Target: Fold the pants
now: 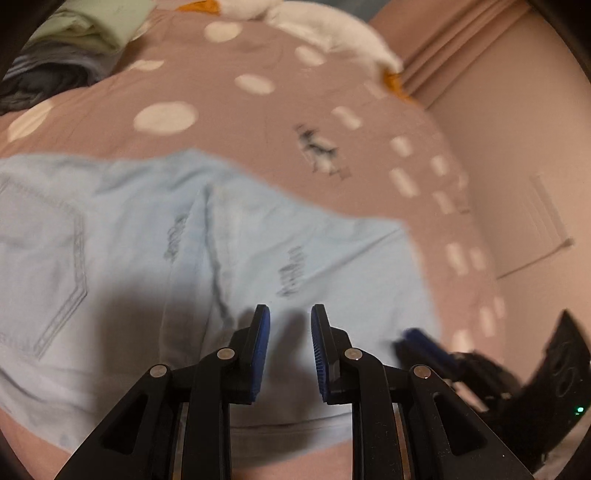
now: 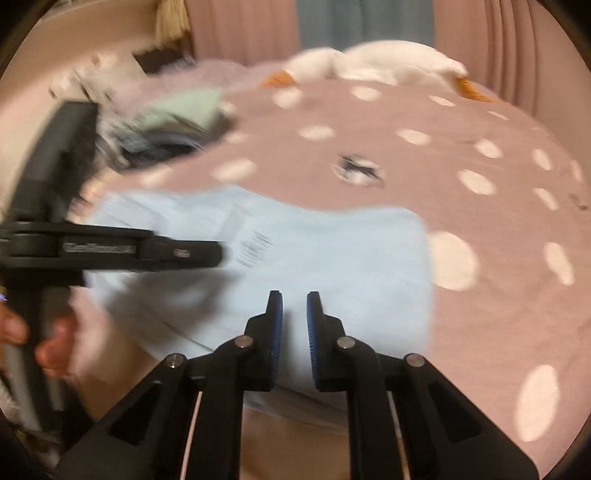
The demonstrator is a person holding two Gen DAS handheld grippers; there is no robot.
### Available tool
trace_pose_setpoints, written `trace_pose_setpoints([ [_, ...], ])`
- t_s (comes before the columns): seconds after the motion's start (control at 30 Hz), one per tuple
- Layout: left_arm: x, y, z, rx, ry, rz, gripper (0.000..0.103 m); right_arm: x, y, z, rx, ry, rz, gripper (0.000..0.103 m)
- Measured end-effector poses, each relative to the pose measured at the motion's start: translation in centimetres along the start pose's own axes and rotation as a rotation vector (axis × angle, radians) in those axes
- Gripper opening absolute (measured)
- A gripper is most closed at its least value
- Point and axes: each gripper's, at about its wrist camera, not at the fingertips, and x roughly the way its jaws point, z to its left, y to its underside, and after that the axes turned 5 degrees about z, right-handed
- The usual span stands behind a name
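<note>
Light blue jeans [image 1: 155, 236] lie folded on a pink bed cover with white dots [image 1: 258, 122]; a back pocket shows at the left. They also show in the right wrist view [image 2: 332, 251]. My left gripper [image 1: 290, 314] hovers over the jeans with its jaws apart and nothing between them. My right gripper [image 2: 294, 299] hovers over the near edge of the jeans, jaws slightly apart and empty. The left gripper also shows in the right wrist view [image 2: 218, 253], at the left over the jeans. The right gripper shows blurred in the left wrist view [image 1: 413, 338].
A pile of folded clothes [image 1: 66, 48] with a pale green one on top sits at the far left of the bed. A white plush toy with orange parts [image 2: 388, 66] lies at the far edge. Pink curtains [image 2: 240, 33] hang behind.
</note>
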Motion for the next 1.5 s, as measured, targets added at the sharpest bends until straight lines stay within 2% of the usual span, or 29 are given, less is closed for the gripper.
trace_pose_setpoints([
  [0.07,-0.1,0.8,1.6,-0.029,-0.081,-0.042,0.018,1.5,1.5,-1.1,-0.022,0.025,0.088,0.008],
  [0.1,-0.6,1.1,2.9,-0.059,-0.076,-0.07,0.007,1.8,2.1,-1.4,-0.045,0.032,0.101,0.005],
  [0.13,-1.0,1.3,3.9,-0.094,-0.086,-0.089,0.004,1.5,2.7,-1.6,-0.066,0.033,0.088,0.005],
  [0.2,-1.4,1.7,5.3,-0.139,-0.045,-0.096,0.004,1.1,2.5,-2.3,-0.058,0.026,0.088,0.005],
  [0.3,-1.5,2.3,4.9,-0.096,-0.062,-0.084,0.004,0.9,1.9,-3.1,0.017,-0.021,0.098,0.008],
  [0.33,-1.6,2.5,4.6,-0.075,-0.065,-0.086,0.004,0.5,1.4,-3.0,0.029,-0.05,0.079,0.015],
  [0.4,-1.7,2.6,4.3,-0.072,-0.056,-0.085,0.004,-0.3,1.2,-1.9,0.015,-0.106,0.039,0.014],
  [0.5,-1.7,2.3,4.5,-0.089,-0.035,-0.078,0.004,0.7,-0.7,0.4,-0.016,-0.215,0.036,0.012],
  [0.63,-1.8,2.5,4.7,-0.082,-0.024,-0.075,0.004,3.9,-4.2,4.3,-0.089,-0.27,0.065,0.011],
  [0.7,-2.2,2.7,5.0,-0.081,-0.017,-0.074,0.004,7.0,-5.9,5.6,-0.087,-0.295,0.12,0.01],
  [0.77,-2.2,2.7,5.2,-0.081,-0.015,-0.069,0.004,9.8,-7.6,6.6,-0.08,-0.276,0.181,0.008],
  [0.8,-2.0,2.6,5.2,-0.08,-0.018,-0.067,0.004,10.8,-8.1,7.0,-0.084,-0.258,0.197,0.004],
  [0.83,-2.0,2.5,5.3,-0.076,-0.022,-0.065,0.004,11.6,-8.7,7.5,-0.09,-0.235,0.196,0.0],
  [0.97,-2.1,2.6,5.5,-0.07,-0.022,-0.058,0.004,12.2,-10.2,7.4,-0.028,-0.218,0.19,0.001],
  [1.13,-2.1,2.5,5.2,-0.058,-0.036,-0.059,0.004,9.5,-7.5,6.4,-0.049,-0.212,0.175,0.004],
  [1.23,-1.9,2.4,4.9,-0.054,-0.052,-0.056,0.004,7.2,-3.9,5.3,-0.07,-0.193,0.171,0.004],
  [1.37,-1.7,2.4,4.4,-0.037,-0.073,-0.062,0.004,3.3,1.8,4.1,-0.106,-0.164,0.123,0.004],
  [1.5,-2.0,2.5,3.8,-0.021,-0.109,-0.063,0.004,0.7,3.1,1.9,-0.05,-0.177,0.133,0.004],
])
